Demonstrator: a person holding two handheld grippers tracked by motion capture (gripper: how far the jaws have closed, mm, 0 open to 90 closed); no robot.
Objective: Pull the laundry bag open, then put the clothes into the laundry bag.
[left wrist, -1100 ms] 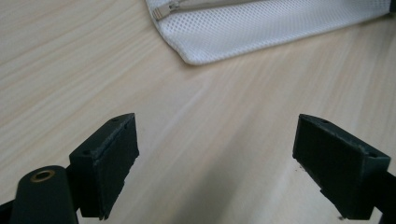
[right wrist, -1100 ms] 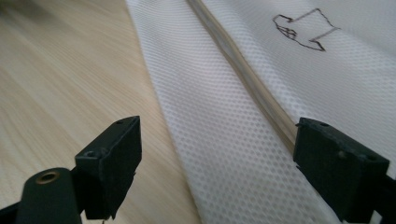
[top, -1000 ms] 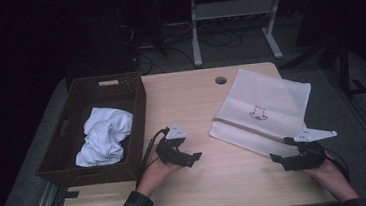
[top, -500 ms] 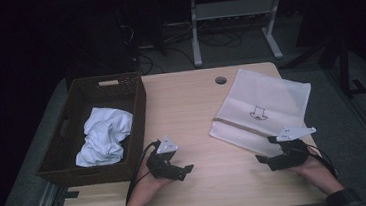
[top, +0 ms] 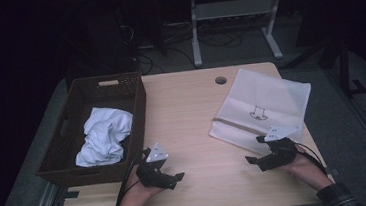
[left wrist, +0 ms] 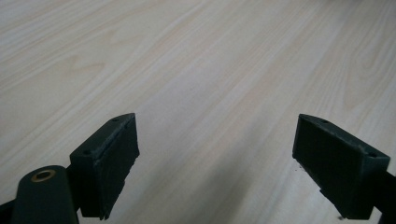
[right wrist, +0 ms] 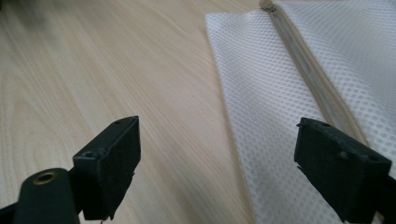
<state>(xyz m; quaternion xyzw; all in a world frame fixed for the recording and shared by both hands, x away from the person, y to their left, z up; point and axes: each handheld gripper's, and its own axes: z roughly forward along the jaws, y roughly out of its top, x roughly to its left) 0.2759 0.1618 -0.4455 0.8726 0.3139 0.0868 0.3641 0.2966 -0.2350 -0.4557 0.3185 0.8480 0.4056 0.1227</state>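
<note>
A white mesh bag with a small dark print lies flat at the table's right side. In the right gripper view its zipper runs up the mesh bag. My right gripper is held low at the bag's near edge, pointing left, and the right gripper stands open with nothing between its jaws. My left gripper is near the table's front edge beside the basket, pointing right. Over bare wood, the left gripper is open and empty.
A dark woven basket stands on the left of the wooden table and holds a crumpled white cloth. A cable hole is near the far edge. Desk legs and cables stand behind the table in the dark.
My left hand has drawn back toward the near left, closer to the basket's corner. My right hand has slid left along the bag's near edge. Both grippers stayed open.
</note>
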